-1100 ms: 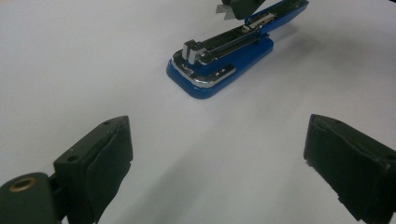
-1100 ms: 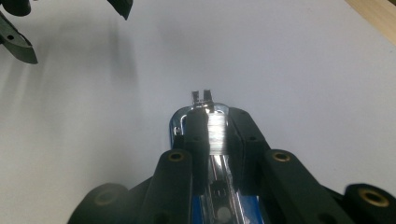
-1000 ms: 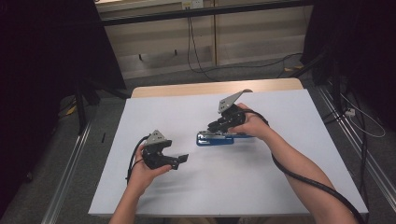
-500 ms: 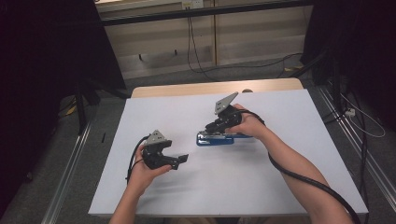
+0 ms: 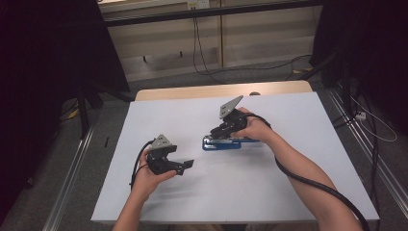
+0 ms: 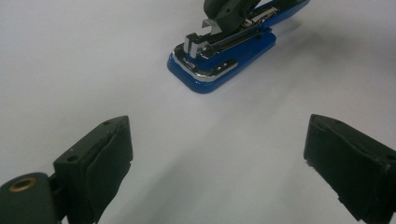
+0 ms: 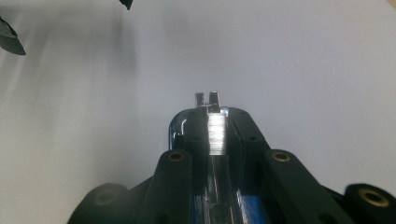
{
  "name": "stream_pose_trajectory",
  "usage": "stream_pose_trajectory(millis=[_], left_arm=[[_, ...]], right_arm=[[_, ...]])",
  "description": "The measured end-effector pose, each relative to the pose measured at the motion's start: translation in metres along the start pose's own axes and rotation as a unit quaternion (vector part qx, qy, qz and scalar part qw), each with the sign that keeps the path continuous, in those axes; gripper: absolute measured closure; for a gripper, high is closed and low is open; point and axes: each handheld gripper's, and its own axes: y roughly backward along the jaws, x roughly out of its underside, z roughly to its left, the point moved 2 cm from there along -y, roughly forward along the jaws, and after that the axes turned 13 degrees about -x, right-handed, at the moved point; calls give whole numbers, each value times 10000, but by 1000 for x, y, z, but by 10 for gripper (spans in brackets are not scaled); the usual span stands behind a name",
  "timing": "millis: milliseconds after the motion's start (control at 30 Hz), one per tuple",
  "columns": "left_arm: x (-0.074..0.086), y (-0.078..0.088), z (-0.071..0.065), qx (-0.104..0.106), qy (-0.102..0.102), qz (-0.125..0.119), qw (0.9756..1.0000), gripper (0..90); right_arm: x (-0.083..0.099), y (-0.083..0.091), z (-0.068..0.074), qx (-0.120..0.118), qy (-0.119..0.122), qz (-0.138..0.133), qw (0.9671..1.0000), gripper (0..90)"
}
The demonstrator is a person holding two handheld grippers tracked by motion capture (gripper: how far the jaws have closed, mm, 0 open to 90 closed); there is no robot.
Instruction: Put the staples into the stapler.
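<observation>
A blue stapler (image 5: 220,145) with a chrome metal arm lies flat near the middle of the white table (image 5: 168,115). My right gripper (image 5: 217,133) is shut on the stapler's chrome arm (image 7: 215,133) from above and behind. The two black jaws press on either side of the arm near its front end. My left gripper (image 5: 186,165) hovers low over the table to the stapler's front left, open with nothing between its jaws. In the left gripper view its pads (image 6: 108,154) stand far apart, and the stapler (image 6: 219,70) lies ahead of them.
A strip of bare wooden tabletop (image 5: 192,91) runs along the far edge behind the white sheet. Metal rails (image 5: 72,173) flank the table, and cables (image 5: 207,57) trail on the floor beyond. The left gripper's jaw tips (image 7: 10,43) show far off in the right gripper view.
My right gripper has shifted slightly left and tilted down a little while staying on the stapler. The left gripper has held its place.
</observation>
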Motion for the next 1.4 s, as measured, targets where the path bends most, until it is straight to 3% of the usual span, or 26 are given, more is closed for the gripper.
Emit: stream_pose_trajectory(millis=[1400], left_arm=[[1, 0, 3, -26, 42, -13, 10000, 82]], right_arm=[[-4, -8, -2, -102, 157, 202, 9996, 792]])
